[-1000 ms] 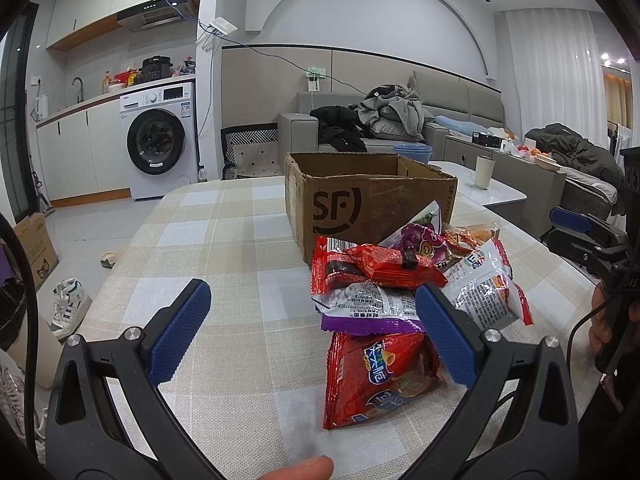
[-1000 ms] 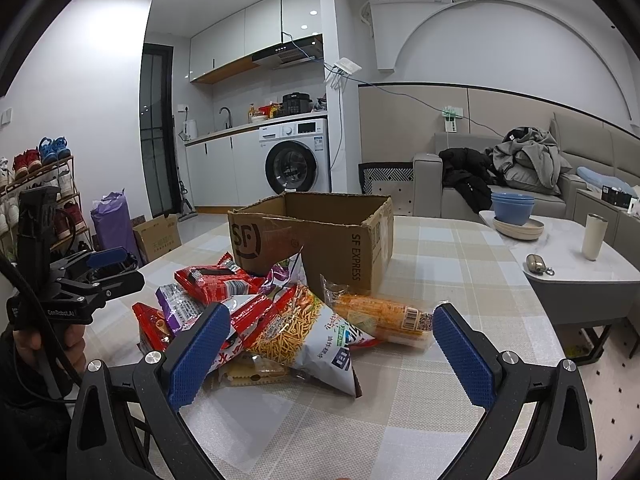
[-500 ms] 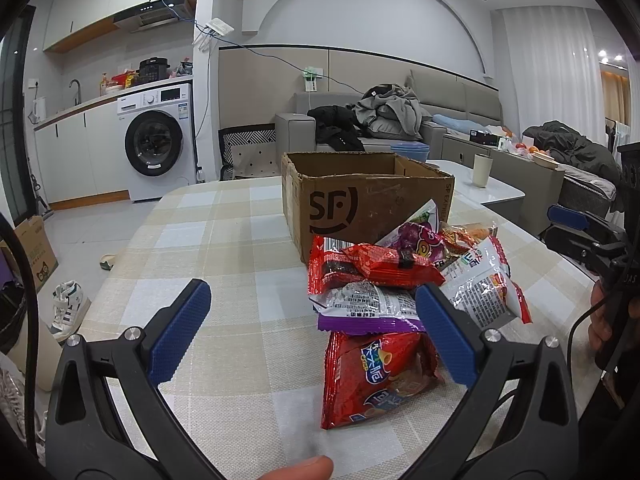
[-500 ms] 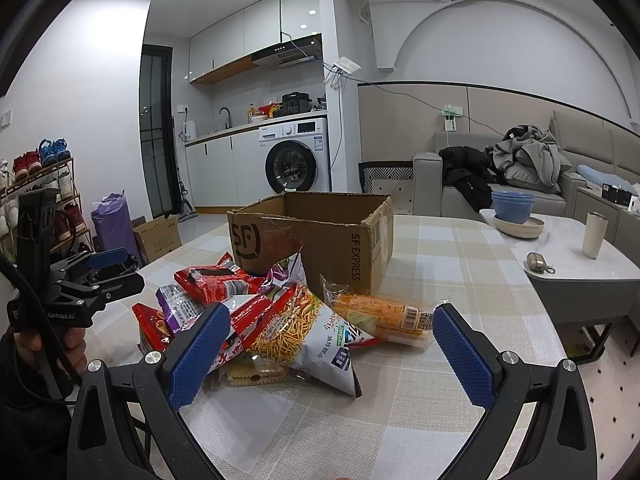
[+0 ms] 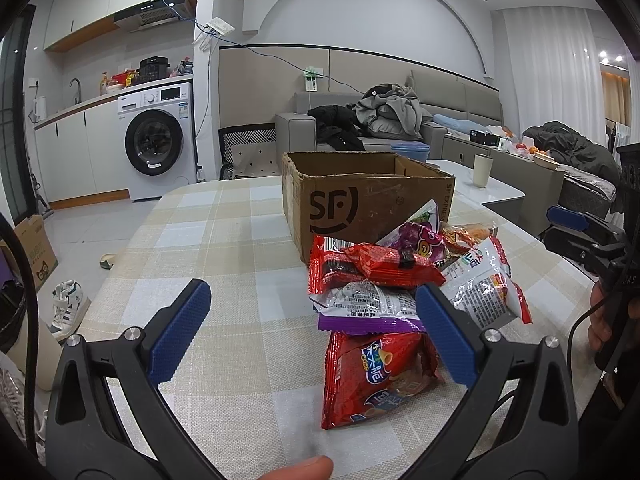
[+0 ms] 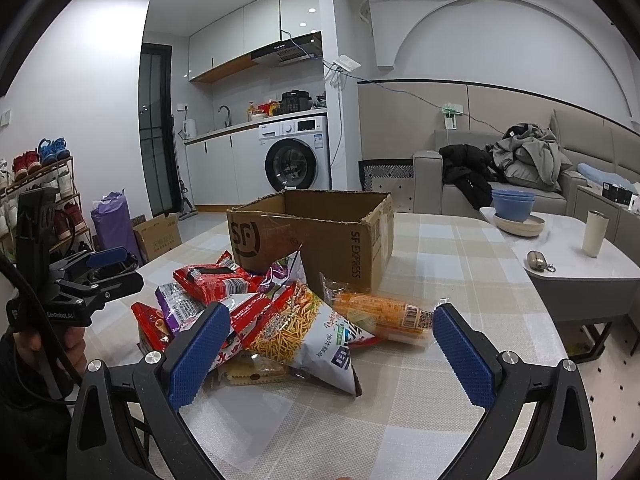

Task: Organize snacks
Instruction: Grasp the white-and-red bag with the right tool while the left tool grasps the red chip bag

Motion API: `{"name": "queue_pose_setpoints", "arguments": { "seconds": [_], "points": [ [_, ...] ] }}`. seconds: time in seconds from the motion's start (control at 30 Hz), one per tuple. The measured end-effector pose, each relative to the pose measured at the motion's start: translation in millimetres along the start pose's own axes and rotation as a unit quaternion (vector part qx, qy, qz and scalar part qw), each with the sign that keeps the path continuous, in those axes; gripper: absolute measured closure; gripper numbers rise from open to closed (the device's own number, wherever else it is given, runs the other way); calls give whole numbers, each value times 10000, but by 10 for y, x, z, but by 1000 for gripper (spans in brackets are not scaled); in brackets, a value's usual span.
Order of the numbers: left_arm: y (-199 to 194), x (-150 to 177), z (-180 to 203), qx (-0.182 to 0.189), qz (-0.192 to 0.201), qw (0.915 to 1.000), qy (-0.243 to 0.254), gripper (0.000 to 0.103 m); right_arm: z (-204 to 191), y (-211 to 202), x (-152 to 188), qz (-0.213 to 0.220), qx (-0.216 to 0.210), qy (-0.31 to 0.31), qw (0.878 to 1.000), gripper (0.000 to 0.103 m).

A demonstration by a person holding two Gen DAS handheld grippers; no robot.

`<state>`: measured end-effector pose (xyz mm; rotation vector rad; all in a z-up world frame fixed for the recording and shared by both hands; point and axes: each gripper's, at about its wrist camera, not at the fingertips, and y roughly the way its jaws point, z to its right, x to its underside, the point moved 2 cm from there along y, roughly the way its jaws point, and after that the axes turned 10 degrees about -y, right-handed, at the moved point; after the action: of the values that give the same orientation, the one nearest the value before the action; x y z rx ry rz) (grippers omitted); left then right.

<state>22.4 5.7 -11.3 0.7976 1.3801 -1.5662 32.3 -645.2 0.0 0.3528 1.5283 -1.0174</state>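
Nearest in the left wrist view, the left gripper (image 5: 312, 320) hangs above the checked tablecloth (image 5: 224, 248) with its blue fingers spread wide and nothing between them. Just past its right finger lies the red chip bag (image 5: 376, 376), the closest packet of the pile, flat on the cloth and partly tucked under a silver-and-purple packet (image 5: 360, 308). Behind those, a red packet (image 5: 372, 260) and a purple grape-print bag (image 5: 416, 236) lean toward the box.

In the right wrist view, the right gripper (image 6: 328, 344) is likewise wide open and empty, low over the near edge of the same pile. Right between its fingers sits the noodle-snack bag (image 6: 304, 328), with a cracker pack (image 6: 248, 372) half under it and an orange wrapped snack (image 6: 384, 312) to the right, by the right finger.

Farthest, the open SF Express carton (image 6: 312, 236) stands upright at the far side of the snacks, apparently empty so far; no packet has gone in.

The likely trouble is the overlap: closing on one bag may drag its neighbours along or scatter them off the table's near edge. The slick, air-filled bags may also squirt out of a pinch, and a hard squeeze could crush the contents.
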Motion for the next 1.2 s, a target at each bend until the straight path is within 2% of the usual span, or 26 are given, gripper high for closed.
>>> {"name": "queue_pose_setpoints", "arguments": {
  "seconds": [0.47,0.7,0.97,1.07,1.2],
  "points": [
    [-36,9,65,68,-56,9999,55,1,-19,159,18,-421,-105,-15,9991,0],
    [-5,15,133,193,-225,9994,151,1,-146,201,-42,-553,-571,-134,9967,0],
    [82,24,98,564,-717,9958,13,1,-387,292,-117,-771,-1338,-269,9876,0],
    [118,67,108,689,-878,9937,28,1,-525,378,-132,-895,-1492,-438,9838,0],
    [204,128,141,672,-1082,9918,120,1,-658,488,-141,-1006,-1563,-618,9806,0]
  ]
}}
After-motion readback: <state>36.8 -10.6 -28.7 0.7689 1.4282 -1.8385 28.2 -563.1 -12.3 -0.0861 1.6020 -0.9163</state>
